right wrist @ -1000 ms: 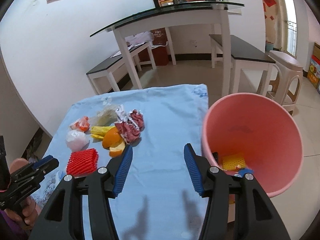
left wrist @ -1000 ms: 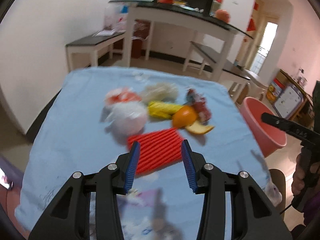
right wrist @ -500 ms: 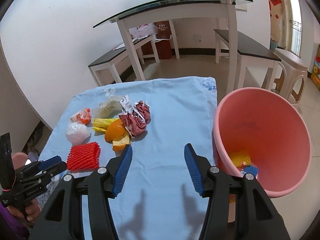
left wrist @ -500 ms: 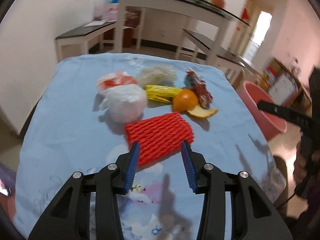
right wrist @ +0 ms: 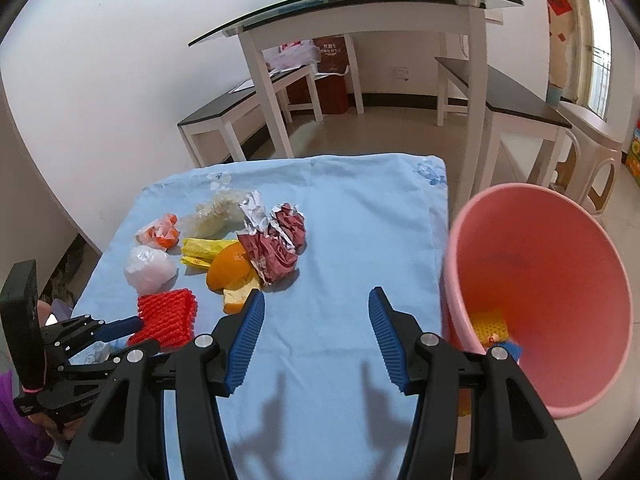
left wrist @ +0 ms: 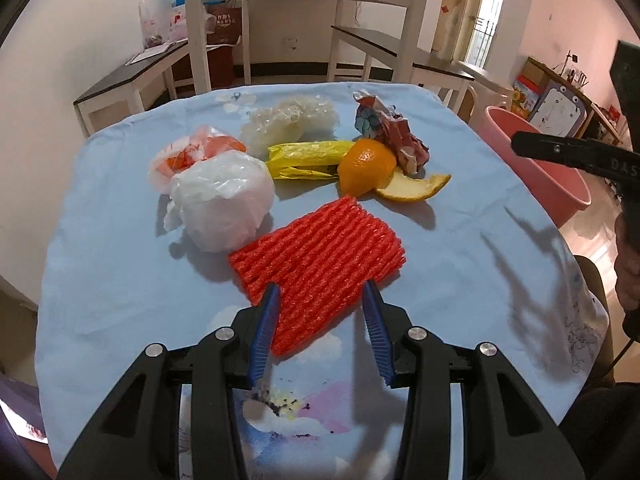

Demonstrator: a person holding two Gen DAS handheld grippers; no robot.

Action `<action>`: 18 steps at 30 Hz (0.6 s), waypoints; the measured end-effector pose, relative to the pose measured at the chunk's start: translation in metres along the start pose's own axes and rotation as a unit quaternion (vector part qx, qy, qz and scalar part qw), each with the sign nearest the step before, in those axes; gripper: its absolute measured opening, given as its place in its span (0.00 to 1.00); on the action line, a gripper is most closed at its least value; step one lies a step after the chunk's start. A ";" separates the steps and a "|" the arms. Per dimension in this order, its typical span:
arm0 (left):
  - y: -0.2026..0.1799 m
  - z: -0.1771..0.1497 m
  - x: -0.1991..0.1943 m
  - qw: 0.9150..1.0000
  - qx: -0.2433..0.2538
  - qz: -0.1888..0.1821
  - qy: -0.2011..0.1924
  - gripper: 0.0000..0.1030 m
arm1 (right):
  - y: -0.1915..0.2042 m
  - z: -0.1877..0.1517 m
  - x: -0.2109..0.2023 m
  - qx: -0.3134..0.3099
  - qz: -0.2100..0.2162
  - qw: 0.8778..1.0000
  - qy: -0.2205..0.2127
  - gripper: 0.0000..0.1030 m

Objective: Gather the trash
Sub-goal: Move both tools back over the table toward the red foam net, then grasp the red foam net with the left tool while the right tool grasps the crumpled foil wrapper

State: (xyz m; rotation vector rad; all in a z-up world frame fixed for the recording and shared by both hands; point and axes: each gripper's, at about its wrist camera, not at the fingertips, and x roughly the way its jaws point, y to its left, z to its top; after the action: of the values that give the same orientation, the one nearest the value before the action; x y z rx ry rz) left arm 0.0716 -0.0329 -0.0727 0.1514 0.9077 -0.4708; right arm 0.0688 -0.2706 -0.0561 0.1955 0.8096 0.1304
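Note:
A red foam net [left wrist: 320,256] lies on the blue tablecloth [left wrist: 120,264]. My left gripper [left wrist: 322,308] is open, its blue fingers on either side of the net's near corner. The net also shows in the right wrist view [right wrist: 166,316], with the left gripper [right wrist: 116,330] beside it. Behind it lie a white plastic wad [left wrist: 222,204], orange peel [left wrist: 366,166], a yellow wrapper [left wrist: 306,158] and crumpled foil paper [left wrist: 394,136]. My right gripper [right wrist: 314,312] is open and empty above the cloth, left of the pink bin [right wrist: 560,280].
The pink bin stands off the table's right edge and holds a yellow foam net [right wrist: 490,324]. A glass-topped white table [right wrist: 360,12] and dark benches [right wrist: 504,92] stand behind. A clear plastic bag [left wrist: 294,120] and an orange-white bag [left wrist: 196,150] lie at the back of the trash.
My left gripper has moved forward and down, so its fingers now straddle the red foam net's near corner. My right gripper has drifted slightly left of the bin.

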 end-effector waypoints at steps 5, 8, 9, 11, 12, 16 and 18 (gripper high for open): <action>0.006 -0.002 -0.002 1.000 -0.010 0.005 -0.009 0.20 | 0.008 0.008 0.013 -0.008 0.012 1.000 0.004 0.52; 0.010 -0.002 -0.004 1.000 -0.017 0.007 -0.013 0.11 | 0.013 0.012 0.021 -0.014 0.018 1.000 0.005 0.52; 0.012 -0.002 -0.005 1.000 -0.023 0.005 -0.015 0.10 | 0.015 0.014 0.025 -0.015 0.021 1.000 0.006 0.52; 0.014 -0.002 -0.009 0.999 -0.034 0.000 -0.018 0.09 | 0.017 0.017 0.029 -0.014 0.028 0.999 0.007 0.52; 0.015 -0.002 -0.011 0.999 -0.039 -0.002 -0.020 0.09 | 0.018 0.019 0.033 -0.013 0.032 0.999 0.007 0.52; 0.020 -0.002 -0.023 0.997 -0.068 -0.019 -0.032 0.09 | 0.022 0.028 0.044 -0.014 0.045 0.999 0.009 0.52; 0.021 -0.003 -0.029 0.996 -0.078 -0.024 -0.038 0.09 | 0.026 0.032 0.049 -0.014 0.053 0.998 0.010 0.52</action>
State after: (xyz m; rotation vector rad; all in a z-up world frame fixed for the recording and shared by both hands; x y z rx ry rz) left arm 0.0641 -0.0041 -0.0534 -0.0304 0.8703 -0.4458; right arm 0.1242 -0.2399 -0.0637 0.2113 0.8166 0.2430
